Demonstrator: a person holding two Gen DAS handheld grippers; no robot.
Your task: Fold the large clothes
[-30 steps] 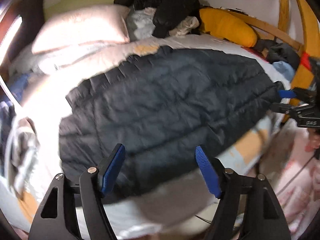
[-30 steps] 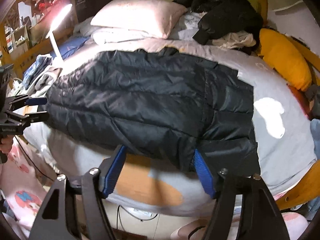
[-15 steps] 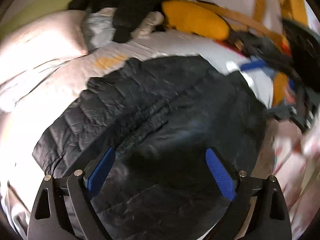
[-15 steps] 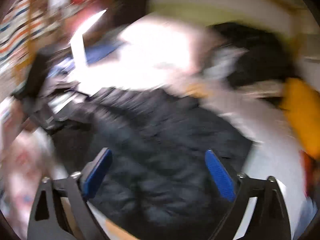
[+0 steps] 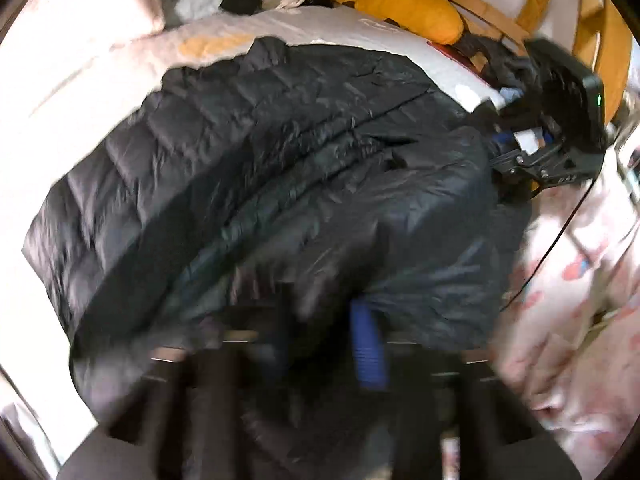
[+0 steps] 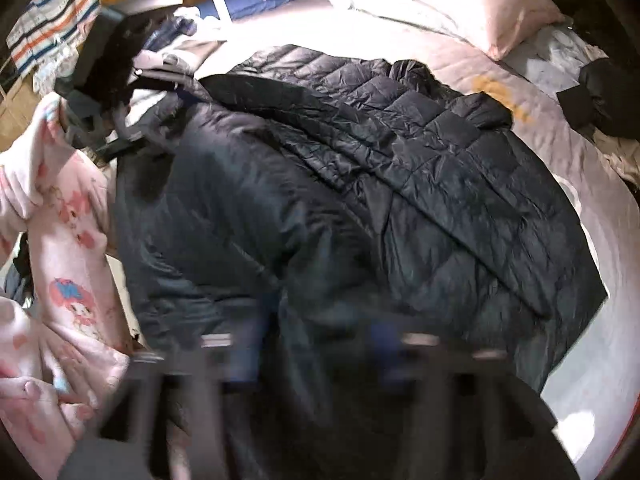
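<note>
Bright light glares on the pillow (image 6: 472, 4) and the sheet (image 5: 68, 92). The bottom of both pictures is blurry and dark. Edges bend round, with black corners.

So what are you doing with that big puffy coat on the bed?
A person is folding a big black puffer jacket on the bed. They hold a claw tool in each hand. The left claw and the right claw are both down at the jacket's near edge, and part of the jacket is bunched up over the rest. The picture is blurry there, so I cannot tell if the claws are pinching it. A pink pillow lies beyond.
</note>
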